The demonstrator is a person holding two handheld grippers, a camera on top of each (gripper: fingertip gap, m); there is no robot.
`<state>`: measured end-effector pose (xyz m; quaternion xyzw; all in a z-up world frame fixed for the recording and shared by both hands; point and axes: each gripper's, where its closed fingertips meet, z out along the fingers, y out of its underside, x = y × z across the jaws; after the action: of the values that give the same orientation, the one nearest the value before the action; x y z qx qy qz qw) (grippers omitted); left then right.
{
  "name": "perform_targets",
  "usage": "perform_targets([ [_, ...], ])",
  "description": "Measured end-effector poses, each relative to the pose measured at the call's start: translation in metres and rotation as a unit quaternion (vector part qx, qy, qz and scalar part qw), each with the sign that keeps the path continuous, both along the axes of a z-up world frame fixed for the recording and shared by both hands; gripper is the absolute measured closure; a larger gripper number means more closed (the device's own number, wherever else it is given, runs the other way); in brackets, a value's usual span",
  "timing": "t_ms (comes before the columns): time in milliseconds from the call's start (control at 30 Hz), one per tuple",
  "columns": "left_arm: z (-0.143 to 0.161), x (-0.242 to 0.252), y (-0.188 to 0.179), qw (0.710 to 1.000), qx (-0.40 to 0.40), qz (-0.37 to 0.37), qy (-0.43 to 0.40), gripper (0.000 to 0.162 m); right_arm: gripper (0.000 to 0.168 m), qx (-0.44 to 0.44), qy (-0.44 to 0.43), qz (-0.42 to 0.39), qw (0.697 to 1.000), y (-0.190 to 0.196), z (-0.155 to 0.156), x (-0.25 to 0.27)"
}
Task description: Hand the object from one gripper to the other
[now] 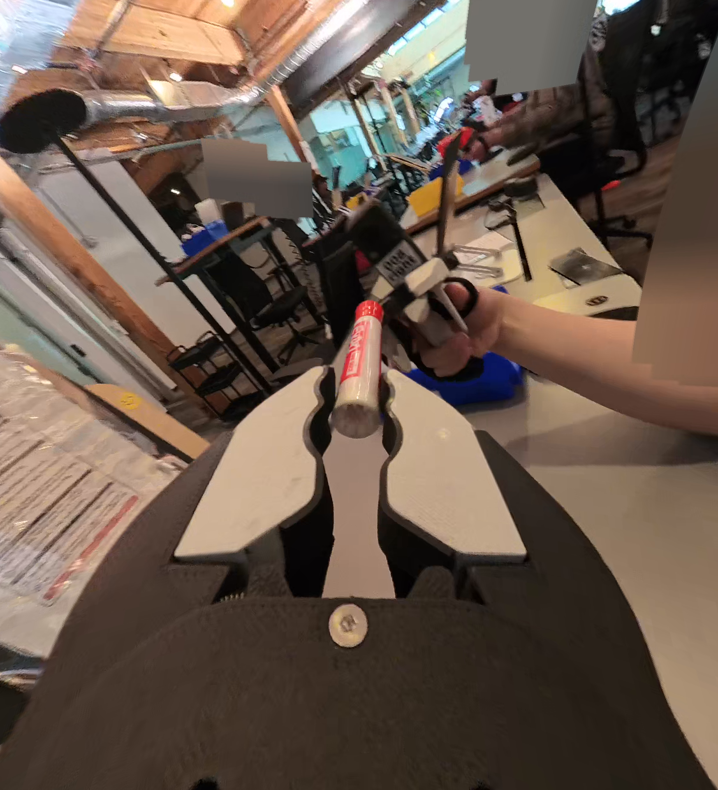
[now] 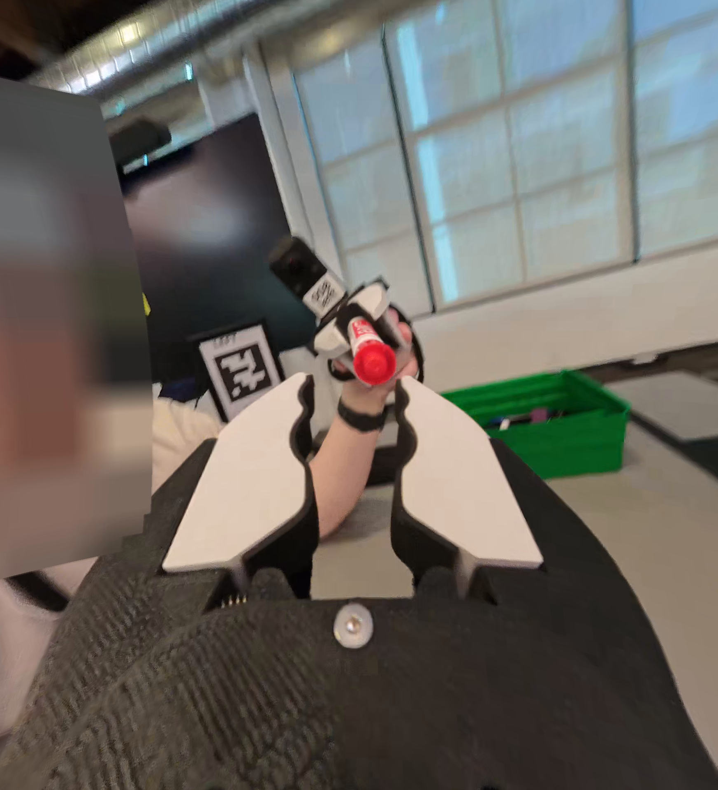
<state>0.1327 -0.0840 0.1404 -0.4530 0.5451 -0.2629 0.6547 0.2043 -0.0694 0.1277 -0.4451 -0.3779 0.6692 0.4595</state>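
A marker (image 1: 356, 367) with a white barrel and a red cap is held in my left gripper (image 1: 355, 384), which is shut on its rear end. The capped end points away toward my right gripper (image 1: 413, 293), held in a hand just beyond the cap. In the right wrist view my right gripper (image 2: 353, 384) is open and empty. The marker's red cap (image 2: 372, 361) points at it and sits just past its fingertips, at the level of the gap. The left gripper (image 2: 355, 325) shows there, gripping the barrel.
A grey table (image 1: 605, 534) lies below both grippers. A blue bin (image 1: 481, 384) sits behind the right hand. A green bin (image 2: 562, 431) with small items stands at the right. A framed black-and-white tag board (image 2: 242, 367) stands at the left. A forearm (image 1: 583, 363) crosses the table. My hands' fingertips stand some 8 cm from each other.
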Motion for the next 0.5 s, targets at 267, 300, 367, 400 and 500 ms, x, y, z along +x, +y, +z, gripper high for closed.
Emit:
perform_targets([
  [267,0.046,-0.027,0.025,0.967,0.118,0.183,-0.13,0.143,0.126,-0.136,0.252,-0.102,0.953,0.047,0.035,-0.008],
  [300,0.047,-0.025,0.023,0.963,0.136,0.188,-0.135,0.143,0.125,-0.157,0.26,-0.085,0.949,0.045,0.033,-0.017],
  [367,0.05,-0.02,0.018,0.952,0.171,0.2,-0.158,0.143,0.125,-0.189,0.275,-0.047,0.942,0.036,0.032,-0.034],
  [400,0.049,-0.015,0.016,0.949,0.183,0.2,-0.161,0.142,0.125,-0.201,0.283,-0.026,0.937,0.03,0.033,-0.041],
  [500,0.039,0.004,0.015,0.949,0.195,0.2,-0.143,0.142,0.125,-0.22,0.294,0.014,0.93,0.016,0.036,-0.055],
])
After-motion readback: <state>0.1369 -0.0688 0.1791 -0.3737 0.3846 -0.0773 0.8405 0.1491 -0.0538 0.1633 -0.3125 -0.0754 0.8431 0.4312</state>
